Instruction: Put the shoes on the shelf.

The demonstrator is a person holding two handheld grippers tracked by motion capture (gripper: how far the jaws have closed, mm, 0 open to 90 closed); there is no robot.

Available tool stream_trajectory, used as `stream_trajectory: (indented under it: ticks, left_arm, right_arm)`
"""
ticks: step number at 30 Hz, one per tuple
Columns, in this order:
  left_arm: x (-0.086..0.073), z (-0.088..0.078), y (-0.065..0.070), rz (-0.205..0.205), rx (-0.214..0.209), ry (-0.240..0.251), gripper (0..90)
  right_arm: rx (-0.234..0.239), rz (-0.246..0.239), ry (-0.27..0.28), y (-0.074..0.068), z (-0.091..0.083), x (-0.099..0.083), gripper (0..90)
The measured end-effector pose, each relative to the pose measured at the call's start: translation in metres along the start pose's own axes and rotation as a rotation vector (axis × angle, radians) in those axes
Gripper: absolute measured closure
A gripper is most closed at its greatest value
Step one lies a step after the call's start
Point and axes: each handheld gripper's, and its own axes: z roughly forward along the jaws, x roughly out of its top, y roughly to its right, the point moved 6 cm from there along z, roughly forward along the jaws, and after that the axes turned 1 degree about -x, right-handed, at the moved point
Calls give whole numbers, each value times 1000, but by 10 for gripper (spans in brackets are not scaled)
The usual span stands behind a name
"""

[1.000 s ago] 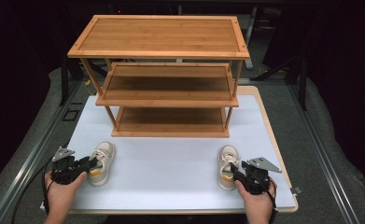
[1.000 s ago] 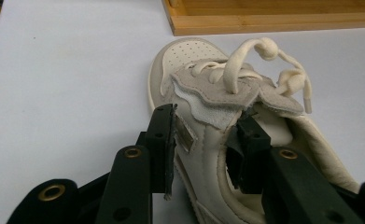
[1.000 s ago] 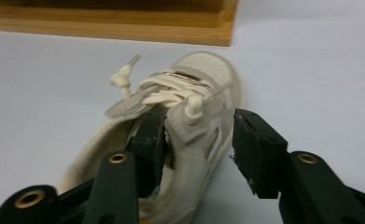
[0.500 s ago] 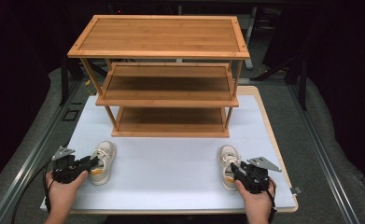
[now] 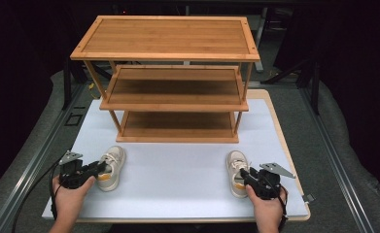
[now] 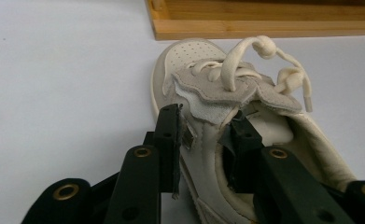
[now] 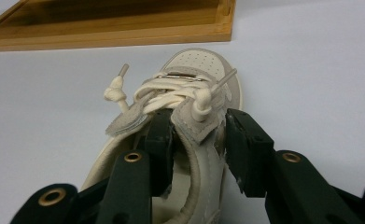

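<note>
Two cream sneakers lie on the white mat, toes toward a wooden three-tier shoe rack. The left sneaker sits at the front left, where my left gripper holds its rear side wall. In the left gripper view the jaws clamp that wall of the sneaker, one outside and one inside the opening. The right sneaker rests at the front right with my right gripper on it. There one jaw of that gripper is inside the sneaker, the other outside.
The rack's lowest shelf stands just behind the shoes, its base edge visible close ahead. All three shelves are bare. The mat's front edge is right by the person's hands, and dark floor surrounds the table.
</note>
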Motion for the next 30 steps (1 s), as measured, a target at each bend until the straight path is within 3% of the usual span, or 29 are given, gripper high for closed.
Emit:
stream_trajectory:
  ticks: [4,6,7,9,12,18,25,26,27,30]
  left_arm:
    - [1,1,5,6,-6,-3,719]
    - [2,3,9,12,-8,-5,720]
    - [2,4,11,15,-12,-9,719]
    - [4,7,18,16,-40,-14,720]
    - [6,15,36,45,-73,-26,731]
    - [11,26,57,67,-103,-36,732]
    - [15,46,99,133,-146,-44,737]
    - [15,51,110,141,-159,-41,737]
    - [15,51,110,141,-159,-41,737]
    - [16,59,127,140,-176,-41,736]
  right_arm:
    - [-2,2,6,-3,0,1,653]
    - [26,-7,5,-8,0,1,657]
    - [4,-16,12,-10,1,2,658]
    - [21,-29,3,-18,2,2,661]
    - [50,-49,0,-34,9,3,665]
    - [67,-69,1,-51,15,7,669]
    - [94,-85,11,-75,27,10,670]
    - [103,-90,13,-80,28,10,671]
    - [103,-90,13,-80,28,10,671]
    - [119,-99,13,-91,32,9,671]
